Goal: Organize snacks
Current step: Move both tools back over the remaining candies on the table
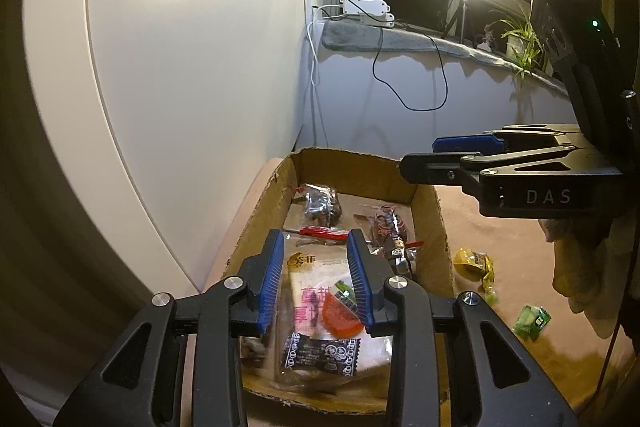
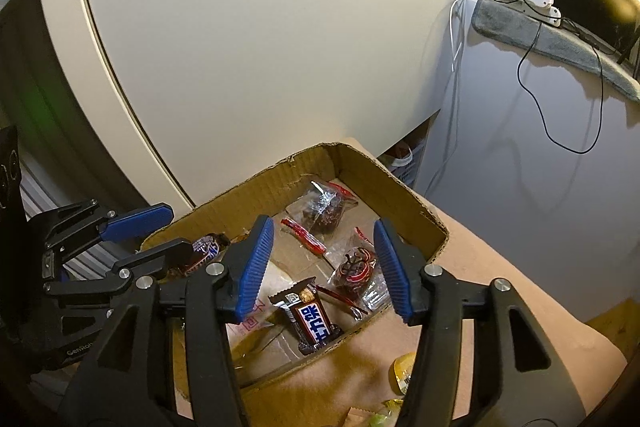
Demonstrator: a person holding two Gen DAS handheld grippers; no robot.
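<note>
An open cardboard box (image 1: 434, 223) (image 2: 416, 205) sits on the tan table and holds several wrapped snacks. My left gripper (image 1: 316, 259) is open and empty above a clear bag of white slices (image 1: 316, 291) and a small black packet (image 1: 320, 351) in the box. My right gripper (image 2: 324, 255) is open and empty above the box, over a Snickers bar (image 2: 312, 319) and a dark round candy (image 2: 354, 271). A red stick snack (image 2: 304, 237) and a dark wrapped sweet (image 2: 326, 209) lie at the far end. Each gripper shows in the other's view, the right (image 1: 440, 155) and the left (image 2: 160, 231).
A yellow packet (image 1: 474, 263) and a green packet (image 1: 532, 321) lie on the table right of the box. A white cabinet panel (image 1: 180, 67) rises close behind the box on the left. A windowsill with cables, a plant and a ring light is behind.
</note>
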